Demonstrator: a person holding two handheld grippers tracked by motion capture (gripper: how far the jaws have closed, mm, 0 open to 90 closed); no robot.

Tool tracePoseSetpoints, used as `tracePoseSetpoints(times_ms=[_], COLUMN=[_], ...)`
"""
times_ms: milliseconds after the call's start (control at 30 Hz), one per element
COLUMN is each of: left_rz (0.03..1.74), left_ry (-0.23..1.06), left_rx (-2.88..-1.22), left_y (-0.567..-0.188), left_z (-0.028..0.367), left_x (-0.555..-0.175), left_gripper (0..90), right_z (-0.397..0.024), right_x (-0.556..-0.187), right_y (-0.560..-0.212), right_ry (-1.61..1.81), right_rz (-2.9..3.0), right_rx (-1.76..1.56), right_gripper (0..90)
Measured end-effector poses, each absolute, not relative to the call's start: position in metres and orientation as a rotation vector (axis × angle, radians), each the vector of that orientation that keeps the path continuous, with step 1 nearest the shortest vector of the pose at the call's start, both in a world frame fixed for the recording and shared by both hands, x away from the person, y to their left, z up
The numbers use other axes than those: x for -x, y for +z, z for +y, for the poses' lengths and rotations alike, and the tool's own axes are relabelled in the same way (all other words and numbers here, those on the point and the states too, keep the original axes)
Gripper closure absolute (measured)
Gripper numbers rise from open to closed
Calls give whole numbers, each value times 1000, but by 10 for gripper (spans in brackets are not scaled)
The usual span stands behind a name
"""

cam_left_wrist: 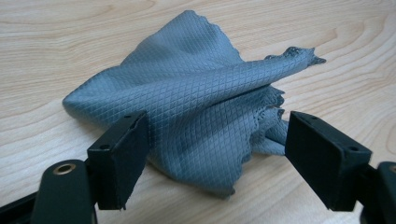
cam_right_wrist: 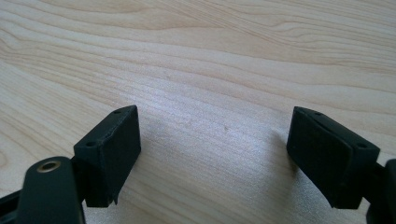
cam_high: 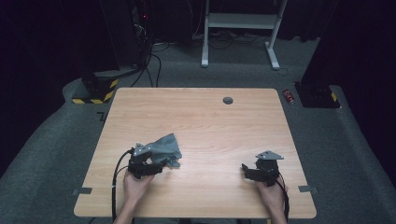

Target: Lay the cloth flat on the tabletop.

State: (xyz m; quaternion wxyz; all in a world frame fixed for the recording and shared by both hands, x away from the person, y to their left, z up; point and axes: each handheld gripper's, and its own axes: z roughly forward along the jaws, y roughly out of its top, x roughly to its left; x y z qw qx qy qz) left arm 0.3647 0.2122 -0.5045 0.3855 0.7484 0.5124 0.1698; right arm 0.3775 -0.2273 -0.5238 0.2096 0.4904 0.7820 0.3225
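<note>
Cloth (cam_left_wrist: 196,107), grey, quilted in small diamonds, lies crumpled on the wooden table (cam_high: 210,121), its pointed corner aimed away from the left gripper (cam_left_wrist: 215,154), whose jaws gape around its near edge. Right gripper (cam_right_wrist: 215,154), well apart from the cloth, has its jaws spread over bare wood.

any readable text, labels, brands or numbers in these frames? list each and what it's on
None readable. The grey cloth, the table and both grippers, left and right, carry no print. The small red thing on the floor may bear a label, too small to read.
</note>
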Motion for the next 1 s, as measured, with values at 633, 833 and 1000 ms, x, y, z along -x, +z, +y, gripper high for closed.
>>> tracePoseSetpoints(times_ms=[633,833,1000], left_rz=[1372,1377,1366], left_ry=[453,491,503], left_rx=[-1944,-1960,-1969], left_y=[-515,-516,-515], left_z=[200,199,202], left_x=[-379,-380,-380], left_gripper=[324,415,569], right_z=[-227,-227,-227], right_x=[-377,-377,-377], right_y=[-524,-524,-524], right_ry=[897,897,897], right_rz=[2174,2175,2174], right_rx=[-1366,-1366,-1366], right_gripper=[173,173,174])
